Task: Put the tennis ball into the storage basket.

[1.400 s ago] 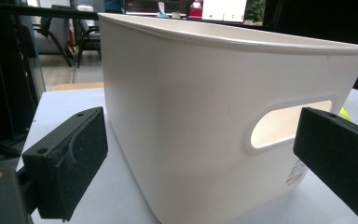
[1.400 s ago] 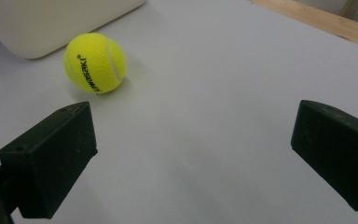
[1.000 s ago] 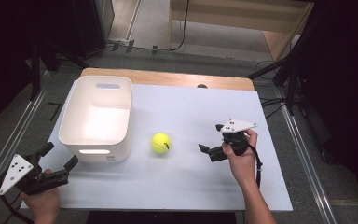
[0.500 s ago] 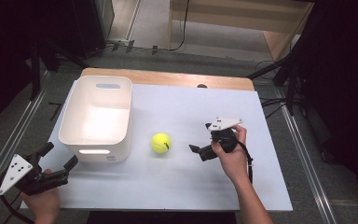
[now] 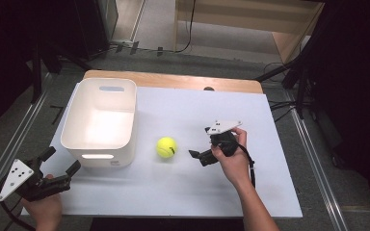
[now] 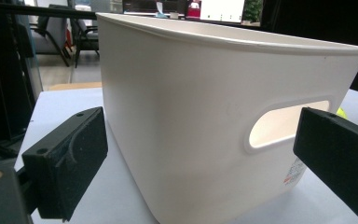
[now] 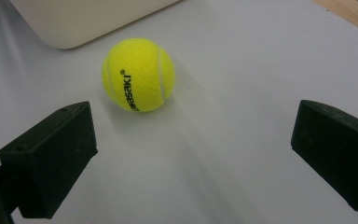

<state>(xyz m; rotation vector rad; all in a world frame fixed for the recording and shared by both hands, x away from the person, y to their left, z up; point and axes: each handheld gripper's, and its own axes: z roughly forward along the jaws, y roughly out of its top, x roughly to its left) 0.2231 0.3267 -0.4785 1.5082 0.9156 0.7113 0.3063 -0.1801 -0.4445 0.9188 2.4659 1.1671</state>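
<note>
Working on the white table (image 5: 183,192), we have three things to reckon with: the bin (image 5: 101,120) at the left, the ball (image 5: 166,147) near the middle, and our two grippers. The bin is a white tub with a cut-out handle in its near wall, and it stands just left of the ball without touching it. The ball lies free on the bare surface, between the bin and our right gripper (image 5: 198,155).

That right gripper hangs close to the ball with its jaws spread wide and nothing between them. In the right gripper view the ball (image 7: 138,74) sits ahead of the jaws and left of their midline, so we judge the step in hand to be closing in for a grasp. To do it well, we should swing the gripper until the ball is centred between the pads, then push forward low over the table so the pads meet the ball at its widest girth. We should close gently: a round, fuzzy ball can roll off if one pad touches first, and the bin wall is near enough to be bumped.

Our left gripper (image 5: 58,163) waits at the near left corner, jaws also apart and empty, facing the bin (image 6: 223,130); it can steady that wall if needed.
</note>
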